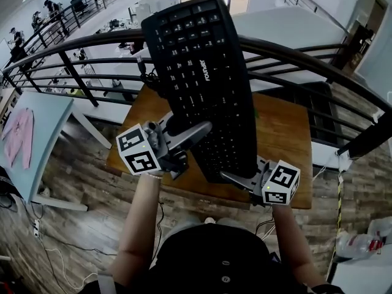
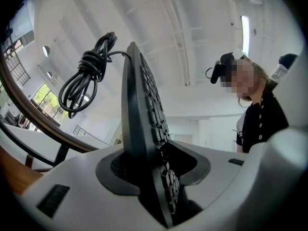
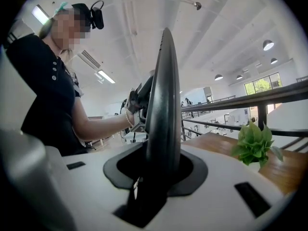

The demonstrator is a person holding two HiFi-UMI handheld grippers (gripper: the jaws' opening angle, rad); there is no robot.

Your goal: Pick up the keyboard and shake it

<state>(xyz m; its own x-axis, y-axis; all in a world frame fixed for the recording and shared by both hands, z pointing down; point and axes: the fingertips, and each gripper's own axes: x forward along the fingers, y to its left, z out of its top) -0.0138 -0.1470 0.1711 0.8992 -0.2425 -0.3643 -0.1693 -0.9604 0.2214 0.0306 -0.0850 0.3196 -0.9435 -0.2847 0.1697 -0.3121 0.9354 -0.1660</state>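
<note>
A black keyboard (image 1: 202, 78) is held up in the air above the wooden table (image 1: 278, 133), tilted steeply with its keys facing the head camera. My left gripper (image 1: 187, 133) is shut on its left long edge, my right gripper (image 1: 236, 177) on its near lower edge. In the left gripper view the keyboard (image 2: 144, 143) stands edge-on between the jaws, its bundled black cable (image 2: 84, 76) hanging at the top left. The keyboard's thin edge (image 3: 161, 114) also rises from between the jaws in the right gripper view.
A dark metal railing (image 1: 294, 57) runs behind the table, with a lower floor beyond it. A small green plant (image 3: 252, 143) stands on the table at the right. A light blue table (image 1: 37, 133) with a pink garment is at the left.
</note>
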